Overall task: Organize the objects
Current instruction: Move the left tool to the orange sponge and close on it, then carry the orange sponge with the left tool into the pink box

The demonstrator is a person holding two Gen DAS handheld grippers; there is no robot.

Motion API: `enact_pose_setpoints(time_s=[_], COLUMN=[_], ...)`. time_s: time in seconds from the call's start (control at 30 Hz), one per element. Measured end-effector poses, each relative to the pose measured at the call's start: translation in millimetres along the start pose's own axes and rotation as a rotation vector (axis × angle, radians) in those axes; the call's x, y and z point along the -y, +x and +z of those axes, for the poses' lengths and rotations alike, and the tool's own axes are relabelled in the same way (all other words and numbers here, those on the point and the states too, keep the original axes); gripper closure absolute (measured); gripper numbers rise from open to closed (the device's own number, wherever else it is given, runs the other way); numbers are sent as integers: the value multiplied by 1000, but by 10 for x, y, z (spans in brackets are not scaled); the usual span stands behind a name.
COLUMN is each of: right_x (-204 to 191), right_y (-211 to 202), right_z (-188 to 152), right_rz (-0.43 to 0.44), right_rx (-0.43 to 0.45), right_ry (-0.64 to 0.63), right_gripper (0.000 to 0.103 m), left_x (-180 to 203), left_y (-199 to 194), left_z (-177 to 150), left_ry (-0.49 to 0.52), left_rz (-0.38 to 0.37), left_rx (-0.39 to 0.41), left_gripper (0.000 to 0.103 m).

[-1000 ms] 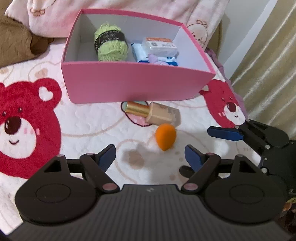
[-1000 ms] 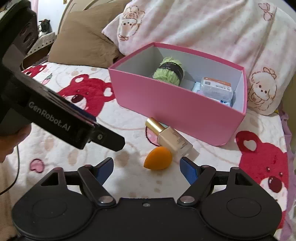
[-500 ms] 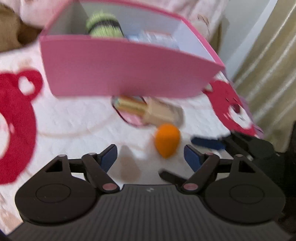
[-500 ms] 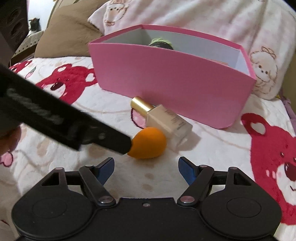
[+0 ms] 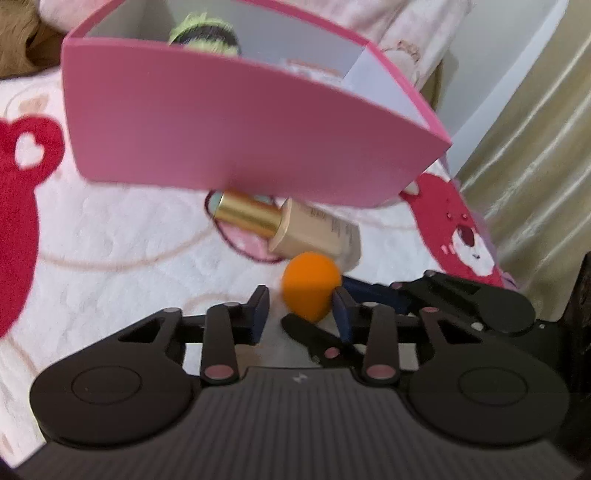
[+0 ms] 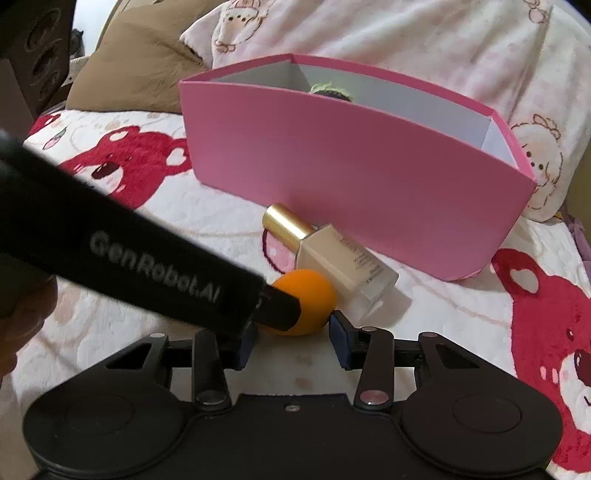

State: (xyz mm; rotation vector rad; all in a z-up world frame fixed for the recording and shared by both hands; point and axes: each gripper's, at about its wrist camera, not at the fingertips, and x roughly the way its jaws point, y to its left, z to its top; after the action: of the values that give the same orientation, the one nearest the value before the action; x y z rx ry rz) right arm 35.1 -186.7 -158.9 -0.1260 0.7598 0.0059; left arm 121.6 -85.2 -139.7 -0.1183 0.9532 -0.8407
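Right, you're working over a bed spread with a white fleece blanket printed with red bears (image 5: 110,240). A brown cushion (image 6: 136,62) and pale pink cartoon-print bedding (image 6: 406,33) are piled at its far side.

Sitting on the blanket is the pink rectangular cardboard box (image 6: 351,177), open on top. The crown of a green ball of yarn with a dark band (image 5: 201,31) just pokes above its near wall.

Now both tools are down low in front of that box, coming in from either side. Your left gripper (image 5: 300,312) has just been closing and its fingers (image 5: 258,314) stand narrow. One pad touches the side of the target and a sliver of blanket shows at the other pad, so they haven't pinched it yet. Your right gripper (image 6: 293,338) has been closing too, though its fingers (image 6: 340,334) are wider apart and not clamped on anything. The target sits just past their tips.

Lying on its side just in front of the box is a beige glass foundation bottle with a gold cap (image 6: 343,266), the cap pointing away to the left.

And the prize, the small orange teardrop makeup sponge (image 5: 310,291), rests on the blanket right against the bottle's near side, caught between your two tools.
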Motion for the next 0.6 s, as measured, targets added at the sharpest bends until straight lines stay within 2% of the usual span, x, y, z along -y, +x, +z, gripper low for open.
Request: enact_pose_setpoints(time_s=[0.1, 0.23, 0.4, 0.6], right_x=[-27, -58, -165, -245], right_y=[-4, -14, -96, -264], right_z=[4, -11, 13, 51], right_rz=[-14, -23, -35, -26], right_rx=[-2, -4, 0, 3], right_ry=[5, 10, -2, 4], right_gripper=[57, 57, 58, 58], left_x=[-14, -32, 78, 133], left_y=[20, 96, 13, -180], left_z=[19, -9, -33, 20], left_ry=[12, -3, 70, 93], left_rz=[-12, -46, -9, 5], left_rx=[3, -44, -37, -74], left_gripper=[68, 71, 72, 73])
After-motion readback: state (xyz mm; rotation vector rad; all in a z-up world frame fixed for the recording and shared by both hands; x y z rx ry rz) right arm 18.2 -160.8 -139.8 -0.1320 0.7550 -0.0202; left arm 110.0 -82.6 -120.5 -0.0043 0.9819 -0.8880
